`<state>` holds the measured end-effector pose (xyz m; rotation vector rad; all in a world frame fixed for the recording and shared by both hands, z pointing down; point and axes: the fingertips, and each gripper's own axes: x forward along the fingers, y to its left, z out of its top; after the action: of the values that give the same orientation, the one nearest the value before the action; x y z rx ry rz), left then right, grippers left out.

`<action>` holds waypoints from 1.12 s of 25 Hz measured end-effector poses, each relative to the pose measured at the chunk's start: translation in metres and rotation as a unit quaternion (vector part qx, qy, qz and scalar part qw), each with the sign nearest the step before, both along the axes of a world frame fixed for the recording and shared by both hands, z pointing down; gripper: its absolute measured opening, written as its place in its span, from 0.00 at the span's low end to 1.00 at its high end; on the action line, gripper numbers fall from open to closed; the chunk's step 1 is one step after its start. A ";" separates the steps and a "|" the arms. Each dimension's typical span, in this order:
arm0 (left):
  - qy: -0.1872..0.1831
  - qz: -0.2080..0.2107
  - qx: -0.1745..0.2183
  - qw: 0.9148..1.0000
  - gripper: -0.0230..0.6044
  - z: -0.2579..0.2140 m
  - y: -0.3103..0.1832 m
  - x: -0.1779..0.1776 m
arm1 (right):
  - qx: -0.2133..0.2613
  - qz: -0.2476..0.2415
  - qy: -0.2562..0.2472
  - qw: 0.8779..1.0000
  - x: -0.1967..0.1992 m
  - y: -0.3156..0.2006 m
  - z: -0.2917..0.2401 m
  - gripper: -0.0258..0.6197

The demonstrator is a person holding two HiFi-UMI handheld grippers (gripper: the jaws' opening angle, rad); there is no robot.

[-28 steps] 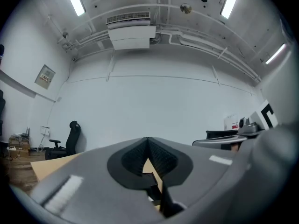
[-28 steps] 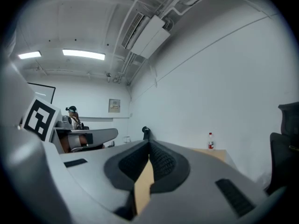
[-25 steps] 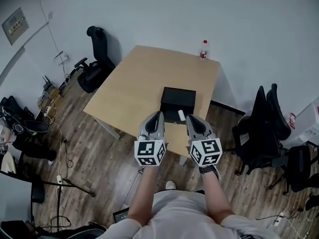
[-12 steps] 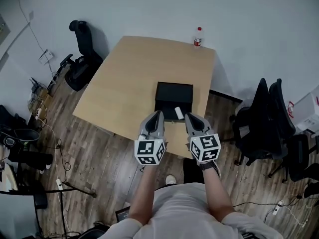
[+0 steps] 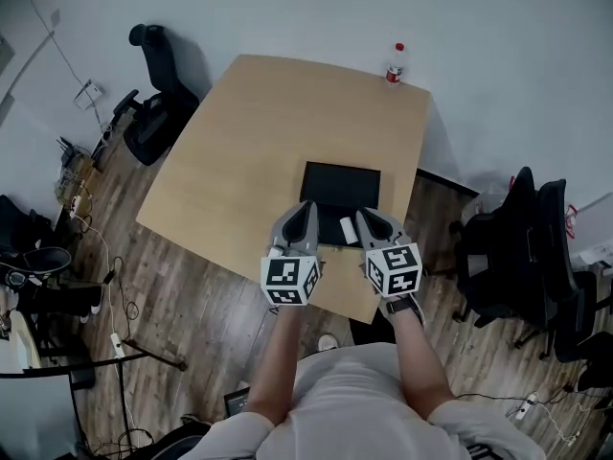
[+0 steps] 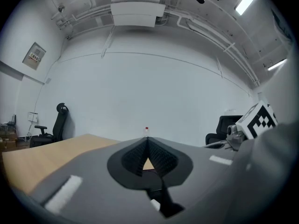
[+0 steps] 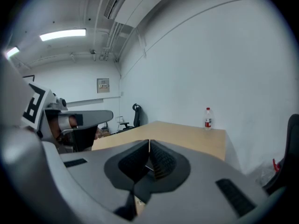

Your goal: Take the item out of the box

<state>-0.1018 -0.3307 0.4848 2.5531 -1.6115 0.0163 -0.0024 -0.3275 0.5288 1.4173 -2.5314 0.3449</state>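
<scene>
Light wood surface [image 5: 259,142] w/ black box [image 5: 340,185] near its front-right edge. Small white item [image 5: 347,228] at box's near side, between the two claw tips. Left claw [image 5: 306,209] & right claw [image 5: 366,217] side by side over the surface's front edge, both pointing at the box, marker cubes toward the person. Bottle w/ red cap [image 5: 394,63] upright at far right corner, well apart from box. Black office chair [image 5: 153,113] off far-left corner, more black chairs [image 5: 517,247] at right. Dark plank floor [image 5: 201,324]. Person in light shirt [image 5: 354,410], bare forearms.
</scene>
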 end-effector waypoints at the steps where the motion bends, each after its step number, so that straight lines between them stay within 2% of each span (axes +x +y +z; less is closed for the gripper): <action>1: -0.002 0.002 -0.002 1.000 0.05 0.001 -0.006 0.000 | -0.007 -0.001 0.002 1.000 -0.001 -0.006 0.008 0.06; 6: 0.018 0.005 -0.012 1.000 0.05 0.008 -0.027 0.007 | -0.060 -0.025 0.032 0.997 -0.001 -0.021 0.054 0.06; 10: 0.019 0.006 -0.015 1.000 0.05 0.014 -0.043 0.007 | -0.104 -0.047 0.045 0.992 -0.010 -0.027 0.088 0.06; 18: 0.018 0.006 -0.024 1.000 0.05 0.025 -0.070 0.008 | -0.205 -0.072 0.071 0.974 -0.012 -0.030 0.147 0.07; 22: 0.022 -0.002 -0.032 0.999 0.05 0.034 -0.078 0.004 | -0.260 -0.089 0.087 0.957 -0.015 -0.026 0.173 0.20; 28: 0.021 -0.018 -0.050 0.998 0.05 0.049 -0.086 -0.008 | -0.304 -0.094 0.107 0.942 -0.020 -0.029 0.205 0.28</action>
<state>-0.1099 -0.4171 0.5341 2.4336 -1.5980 0.0391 -0.0228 -0.3563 0.7335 0.9124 -2.0930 0.8026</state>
